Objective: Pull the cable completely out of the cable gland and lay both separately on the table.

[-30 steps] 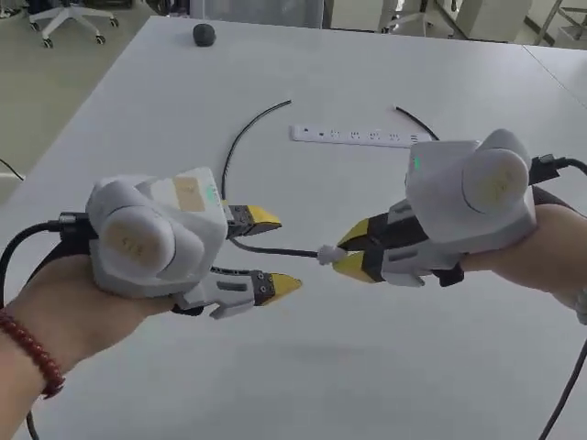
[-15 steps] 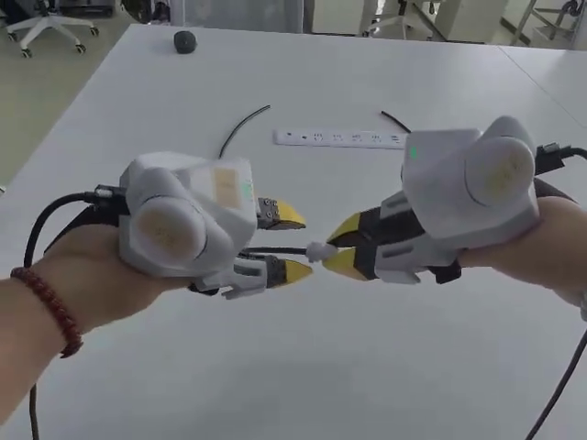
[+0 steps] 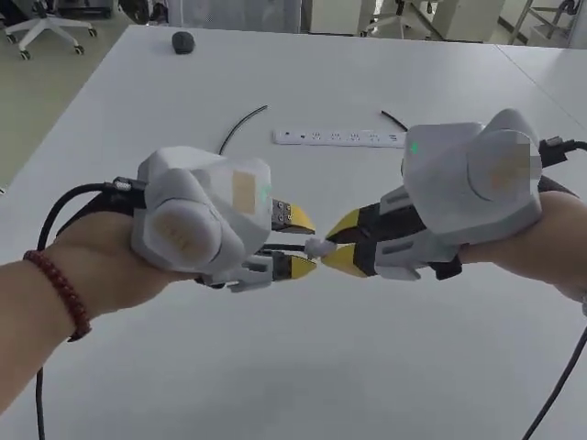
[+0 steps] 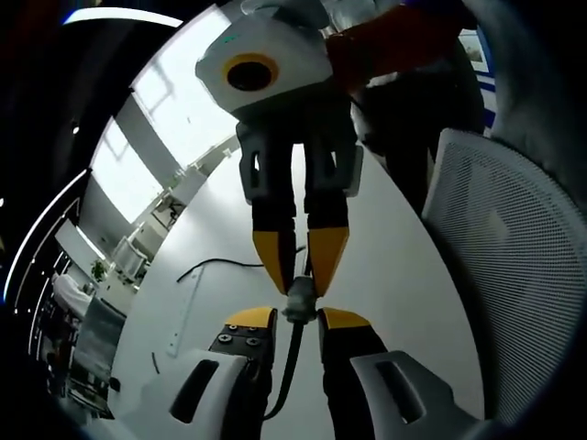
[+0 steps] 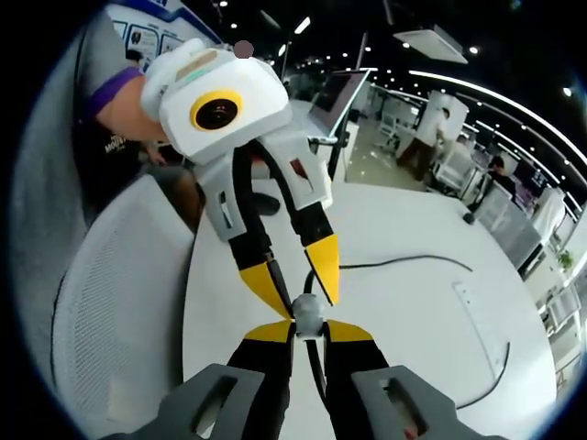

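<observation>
An open-plan office: long white tables (image 3: 303, 367), wheeled swivel chairs (image 3: 41, 23), a power strip (image 3: 337, 138).

One left gripper (image 3: 308, 244), one right gripper (image 3: 335, 243), one cable gland (image 3: 318, 247), one black cable (image 4: 289, 367), one power strip (image 3: 337, 137), one dark round object (image 3: 183, 41).

No text can be read with certainty. Pale lettering crosses the chest of a person's dark shirt (image 5: 117, 137) in the right gripper view, too blurred to spell out. The tan sticker (image 3: 244, 191) on the left gripper (image 3: 304, 243) and the wall posters (image 5: 145, 37) are likewise illegible.
</observation>
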Tool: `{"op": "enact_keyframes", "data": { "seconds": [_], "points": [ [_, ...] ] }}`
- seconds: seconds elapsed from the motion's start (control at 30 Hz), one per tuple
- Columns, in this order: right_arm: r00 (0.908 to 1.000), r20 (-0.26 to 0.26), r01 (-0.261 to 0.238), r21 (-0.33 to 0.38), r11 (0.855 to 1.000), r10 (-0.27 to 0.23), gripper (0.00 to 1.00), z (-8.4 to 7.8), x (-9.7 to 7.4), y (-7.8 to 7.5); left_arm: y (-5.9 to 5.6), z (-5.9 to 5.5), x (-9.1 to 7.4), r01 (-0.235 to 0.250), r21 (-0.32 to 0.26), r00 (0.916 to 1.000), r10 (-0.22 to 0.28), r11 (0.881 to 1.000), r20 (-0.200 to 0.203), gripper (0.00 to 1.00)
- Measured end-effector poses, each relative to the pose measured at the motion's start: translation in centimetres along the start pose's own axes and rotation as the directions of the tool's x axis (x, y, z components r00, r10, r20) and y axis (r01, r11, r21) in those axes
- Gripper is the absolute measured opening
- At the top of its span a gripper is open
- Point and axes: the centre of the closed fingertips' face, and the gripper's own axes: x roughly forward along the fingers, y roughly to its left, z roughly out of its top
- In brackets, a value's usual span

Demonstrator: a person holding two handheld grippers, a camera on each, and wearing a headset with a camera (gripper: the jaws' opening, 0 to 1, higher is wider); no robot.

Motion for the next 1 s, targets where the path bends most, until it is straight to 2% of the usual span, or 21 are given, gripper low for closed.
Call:
{"op": "enact_keyframes", "data": {
  "seconds": [0.27,0.5,0.67,0.87,0.93,1.0],
  "points": [
    [1.0000,0.003,-0.006,-0.001,1.000,0.006,0.07,0.19,0.04,0.06,-0.15,0.06,0.10,0.014,0.030,0.9999,-0.014,0.999,-0.006,0.18],
    [0.9999,0.003,-0.016,0.004,1.000,0.016,0.07,0.12,-0.12,0.20,-0.28,0.22,0.14,0.019,0.022,0.9998,-0.019,1.000,-0.002,0.17],
    [0.9997,0.018,-0.014,0.005,1.000,0.014,0.07,0.31,-0.43,0.03,-0.08,0.58,-0.07,0.005,0.015,1.0000,-0.005,1.000,0.006,0.17],
    [0.9996,0.019,-0.020,-0.005,1.000,0.020,0.07,0.35,-0.46,0.22,-0.06,0.64,-0.18,0.016,-0.041,0.9999,-0.016,0.999,0.003,0.17],
    [0.9994,0.019,-0.029,-0.005,1.000,0.029,0.07,0.29,-0.42,0.38,-0.21,0.63,-0.19,0.025,-0.080,0.9997,-0.025,0.996,0.001,0.16],
    [0.9990,0.029,-0.034,0.006,0.999,0.034,0.07,0.31,-0.41,0.44,-0.16,0.62,-0.25,0.023,-0.090,0.9997,-0.023,0.996,0.002,0.16]
  ]
}}
